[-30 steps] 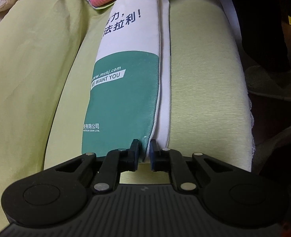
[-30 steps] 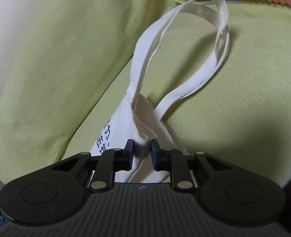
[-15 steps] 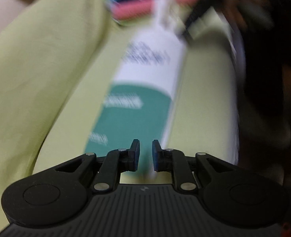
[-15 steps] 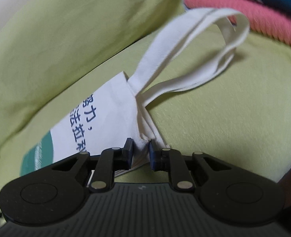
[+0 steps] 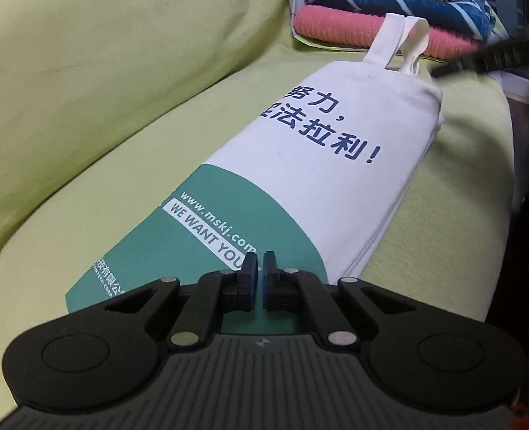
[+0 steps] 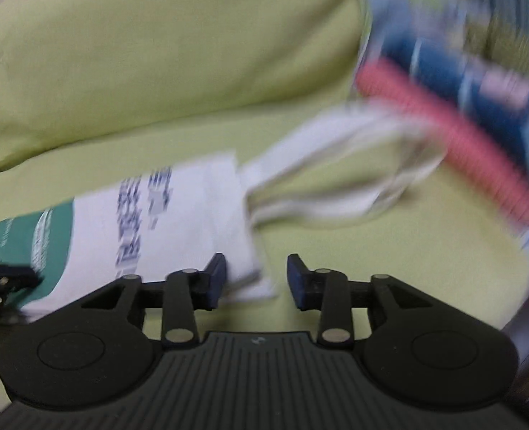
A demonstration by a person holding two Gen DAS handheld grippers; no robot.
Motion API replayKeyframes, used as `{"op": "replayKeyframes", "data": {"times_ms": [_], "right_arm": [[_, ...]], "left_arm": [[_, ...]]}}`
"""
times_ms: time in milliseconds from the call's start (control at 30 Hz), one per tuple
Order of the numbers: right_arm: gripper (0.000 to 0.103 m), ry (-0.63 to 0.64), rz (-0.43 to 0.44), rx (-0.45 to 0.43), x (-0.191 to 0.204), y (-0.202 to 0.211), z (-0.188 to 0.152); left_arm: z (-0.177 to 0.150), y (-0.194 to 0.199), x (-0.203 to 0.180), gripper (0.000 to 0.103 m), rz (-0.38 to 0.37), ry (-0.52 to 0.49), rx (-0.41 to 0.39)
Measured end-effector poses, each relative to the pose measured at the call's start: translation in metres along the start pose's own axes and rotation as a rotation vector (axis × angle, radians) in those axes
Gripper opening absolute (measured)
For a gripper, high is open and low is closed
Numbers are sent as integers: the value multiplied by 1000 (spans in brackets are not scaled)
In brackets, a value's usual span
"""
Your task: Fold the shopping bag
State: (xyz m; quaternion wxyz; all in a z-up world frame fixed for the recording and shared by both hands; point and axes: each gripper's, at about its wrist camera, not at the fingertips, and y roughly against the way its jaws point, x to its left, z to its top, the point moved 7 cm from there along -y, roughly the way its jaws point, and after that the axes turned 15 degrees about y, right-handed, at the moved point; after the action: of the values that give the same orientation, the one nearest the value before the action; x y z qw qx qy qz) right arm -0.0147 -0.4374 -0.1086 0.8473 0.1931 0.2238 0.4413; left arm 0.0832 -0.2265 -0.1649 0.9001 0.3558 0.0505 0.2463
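The white and green shopping bag (image 5: 293,179) lies folded into a long strip on the green sofa seat (image 5: 443,215), its white handles (image 5: 400,41) at the far end. My left gripper (image 5: 259,263) is shut and empty, hovering over the bag's green bottom end. In the blurred right wrist view the bag (image 6: 164,222) lies to the left with its handles (image 6: 336,179) spread toward the right. My right gripper (image 6: 257,268) is open, empty, just above the bag's top corner.
The green back cushion (image 5: 103,71) rises on the left. A folded pink towel (image 5: 354,32) and a blue cloth (image 5: 390,0) are stacked beyond the handles. The sofa's front edge drops off at the right.
Both grippers let go of the bag's edge and drew back. The right gripper opened wide; the bag now lies flat as a narrower folded strip.
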Motion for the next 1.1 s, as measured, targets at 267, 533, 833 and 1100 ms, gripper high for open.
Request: {"op": "replayKeyframes", "data": {"times_ms": [267,533,833,1100], "right_arm": [[9,225,181,-43,61,-36,4],[9,259,204,5,60,-48,-9],[9,266,215,32,60,-45,-9],[9,296,229,90,63,-48,8]], "left_arm": [[-9,8,-9,0,52,-58,-16],[41,5,32,13,53,116,-56],[34,-9,66,14,192,201,-29],[10,-9,88,5,338,231,1]]}}
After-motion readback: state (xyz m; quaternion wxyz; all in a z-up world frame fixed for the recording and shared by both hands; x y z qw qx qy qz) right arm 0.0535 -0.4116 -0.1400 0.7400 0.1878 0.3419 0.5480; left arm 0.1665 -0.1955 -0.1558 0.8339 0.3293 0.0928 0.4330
